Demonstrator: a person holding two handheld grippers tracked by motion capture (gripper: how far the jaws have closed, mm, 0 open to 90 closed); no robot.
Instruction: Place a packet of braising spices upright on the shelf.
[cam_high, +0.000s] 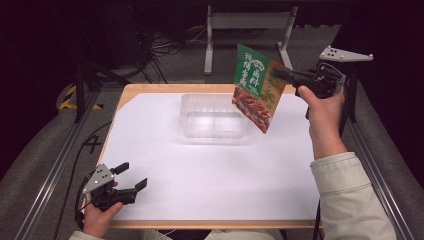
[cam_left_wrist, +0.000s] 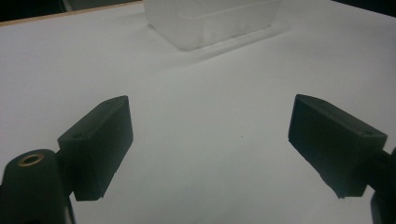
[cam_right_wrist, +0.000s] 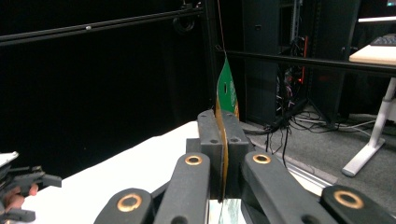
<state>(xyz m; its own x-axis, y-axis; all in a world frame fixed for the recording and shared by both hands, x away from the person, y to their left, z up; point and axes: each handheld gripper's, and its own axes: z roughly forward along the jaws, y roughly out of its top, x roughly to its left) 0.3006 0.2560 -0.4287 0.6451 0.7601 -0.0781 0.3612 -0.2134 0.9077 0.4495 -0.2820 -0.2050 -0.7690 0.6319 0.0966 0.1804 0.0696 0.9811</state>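
Observation:
A green and orange food packet (cam_high: 256, 88) hangs in the air over the right end of a clear plastic container (cam_high: 213, 116). My right gripper (cam_high: 278, 74) is shut on the packet's right edge, well above the table. In the right gripper view the packet (cam_right_wrist: 226, 91) stands edge-on between the closed jaws of my right gripper (cam_right_wrist: 222, 135). My left gripper (cam_high: 133, 176) rests open near the table's front left corner, nothing between its fingers (cam_left_wrist: 100, 144). The container (cam_left_wrist: 212, 18) shows far ahead in the left gripper view.
A white sheet (cam_high: 210, 165) covers the wooden table. Metal rails run along both sides. A white frame's legs (cam_high: 247, 25) and cables lie on the floor beyond the far edge.

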